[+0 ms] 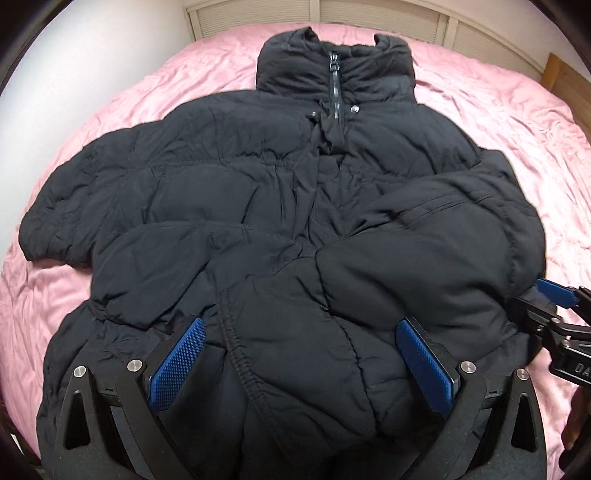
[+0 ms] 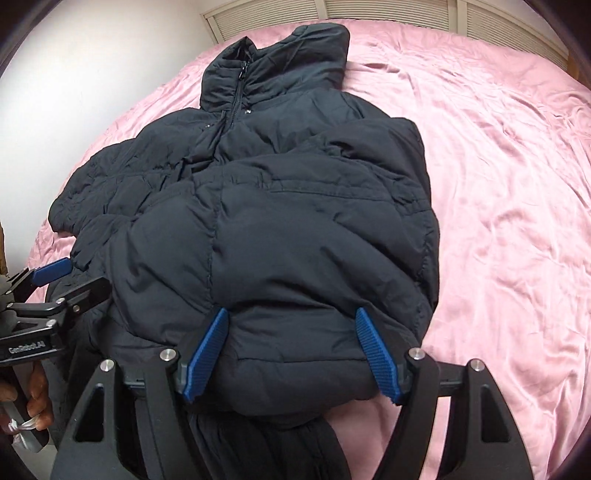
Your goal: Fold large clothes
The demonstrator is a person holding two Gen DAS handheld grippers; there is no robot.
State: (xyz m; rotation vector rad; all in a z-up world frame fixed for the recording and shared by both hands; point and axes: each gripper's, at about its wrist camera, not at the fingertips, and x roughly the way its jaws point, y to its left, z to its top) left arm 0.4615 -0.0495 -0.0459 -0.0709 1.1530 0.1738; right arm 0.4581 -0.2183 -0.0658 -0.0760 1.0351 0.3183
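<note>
A black puffer jacket (image 1: 258,184) lies front up on a pink bed (image 1: 498,122), collar (image 1: 332,55) at the far end and zip closed. Its right side is folded over the middle (image 2: 295,240). My right gripper (image 2: 291,312) is shut on that thick folded part near the hem, blue pads pressing in on both sides; it also shows at the jacket's edge (image 1: 546,295). My left gripper (image 1: 301,325) stands open wide low over the hem, with puffy fabric between the pads. It appears again at the left edge (image 2: 70,280). The left sleeve (image 1: 74,206) lies spread out.
Pink bedding (image 2: 498,184) spreads wide to the right of the jacket. A white wall (image 1: 92,55) and louvred doors (image 1: 369,14) stand behind the bed, with a wooden piece (image 1: 557,74) at the far right. A hand (image 2: 37,402) holds the left gripper's handle.
</note>
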